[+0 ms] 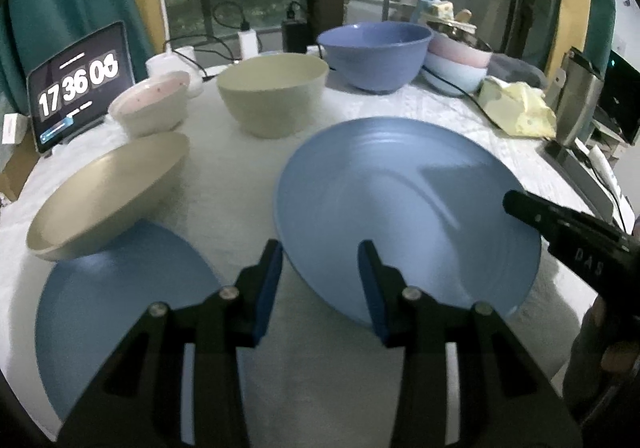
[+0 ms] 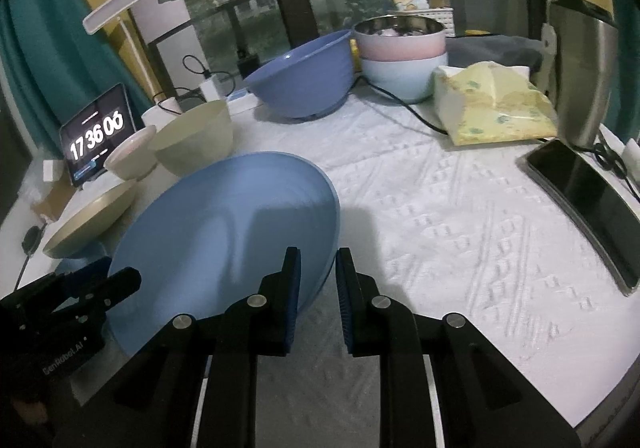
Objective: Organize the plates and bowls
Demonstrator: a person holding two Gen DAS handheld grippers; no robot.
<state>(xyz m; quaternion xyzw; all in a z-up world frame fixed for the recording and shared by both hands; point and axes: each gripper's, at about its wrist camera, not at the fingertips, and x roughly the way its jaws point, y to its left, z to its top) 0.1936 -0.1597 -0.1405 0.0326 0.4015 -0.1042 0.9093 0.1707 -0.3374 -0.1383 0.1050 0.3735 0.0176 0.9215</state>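
Observation:
A large light-blue plate [image 1: 400, 207] hangs tilted above the white tablecloth, held at both sides. My left gripper [image 1: 322, 252] has the plate's near-left rim between its blue pads and is shut on it. My right gripper [image 2: 318, 254] pinches the near-right rim of the same blue plate [image 2: 224, 215]. A second blue plate [image 1: 120, 308] lies flat at the near left, and a beige plate [image 1: 108, 199] leans on its far edge. Further back stand a pink-white bowl [image 1: 152, 103], a beige bowl [image 1: 272, 95] and a violet-blue bowl [image 1: 376, 51].
A stack of pink and pale-blue bowls [image 2: 404, 59] topped by a metal bowl stands at the back right. Beside it lie a yellow tissue pack [image 2: 496, 103], a steel kettle [image 2: 580, 67] and a dark phone [image 2: 588, 203]. A tablet clock [image 1: 80, 83] and cables sit at the back left.

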